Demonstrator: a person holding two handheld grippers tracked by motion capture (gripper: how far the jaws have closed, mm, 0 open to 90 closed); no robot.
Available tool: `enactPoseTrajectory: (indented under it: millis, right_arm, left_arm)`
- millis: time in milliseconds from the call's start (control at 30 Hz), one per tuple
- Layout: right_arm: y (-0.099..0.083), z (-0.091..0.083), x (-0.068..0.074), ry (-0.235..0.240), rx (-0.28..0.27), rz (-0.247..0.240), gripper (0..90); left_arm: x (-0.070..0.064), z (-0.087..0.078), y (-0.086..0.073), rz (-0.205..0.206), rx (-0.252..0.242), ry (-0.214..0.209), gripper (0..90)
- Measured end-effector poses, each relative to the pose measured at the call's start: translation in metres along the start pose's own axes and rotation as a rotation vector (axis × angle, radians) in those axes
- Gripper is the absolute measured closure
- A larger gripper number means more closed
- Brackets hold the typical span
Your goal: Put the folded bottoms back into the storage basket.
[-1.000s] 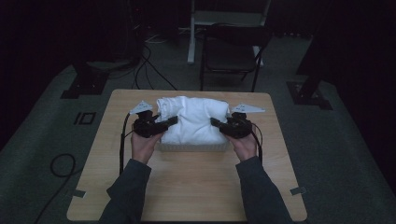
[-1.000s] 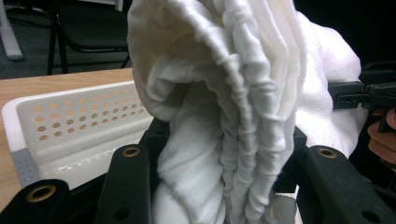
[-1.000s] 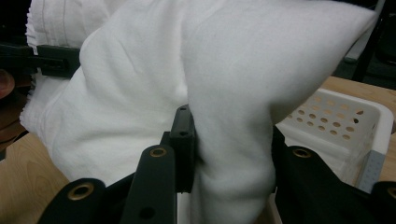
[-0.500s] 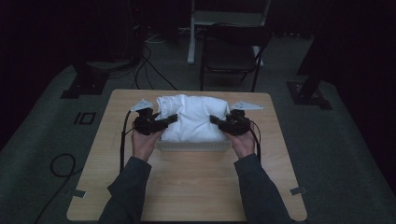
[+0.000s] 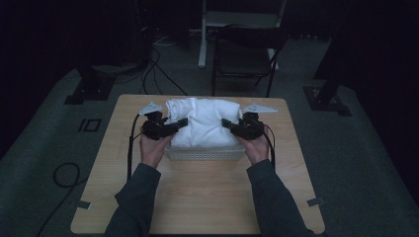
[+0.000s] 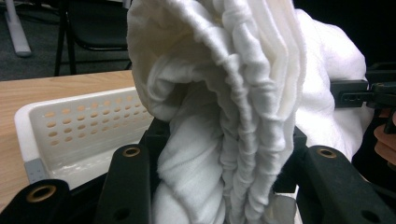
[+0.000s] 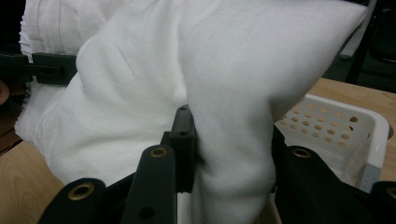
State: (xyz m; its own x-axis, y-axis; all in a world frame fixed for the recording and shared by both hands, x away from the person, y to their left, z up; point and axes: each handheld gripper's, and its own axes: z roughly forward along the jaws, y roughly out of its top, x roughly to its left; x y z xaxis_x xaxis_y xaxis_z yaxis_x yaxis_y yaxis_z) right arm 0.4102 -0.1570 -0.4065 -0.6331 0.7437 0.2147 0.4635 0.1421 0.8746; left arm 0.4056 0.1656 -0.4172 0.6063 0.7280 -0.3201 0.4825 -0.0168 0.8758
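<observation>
A bulky folded white towel [image 5: 202, 121] hangs over a white perforated basket [image 5: 206, 153] at the middle of the wooden table. My left gripper [image 5: 182, 123] is shut on the towel's left end, where bunched folds [image 6: 233, 140] fill the space between its jaws. My right gripper [image 5: 226, 123] is shut on the right end, smooth cloth [image 7: 229, 154] pinched between its jaws. The basket wall [image 6: 79, 130] shows just below the cloth in the left gripper view, and its corner [image 7: 345, 130] in the right gripper view.
The table [image 5: 197, 197] has bare wood in front of the basket. A dark folding chair [image 5: 244, 54] and a white stand [image 5: 205, 29] are behind the table. Cables [image 5: 64, 177] lie on the grey floor at left.
Both grippers and the towel have shifted slightly toward the far side of the table, the bundle sitting a little higher over the basket.
</observation>
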Motion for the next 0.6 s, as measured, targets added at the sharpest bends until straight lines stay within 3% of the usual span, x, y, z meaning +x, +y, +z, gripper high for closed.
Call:
enactPoseTrajectory:
  millis: [600]
  right_arm:
    - [0.002,0.015,-0.007,-0.022,0.015,0.032,68.6]
  left_arm:
    - [0.010,0.014,0.000,-0.028,0.016,0.038,53.6]
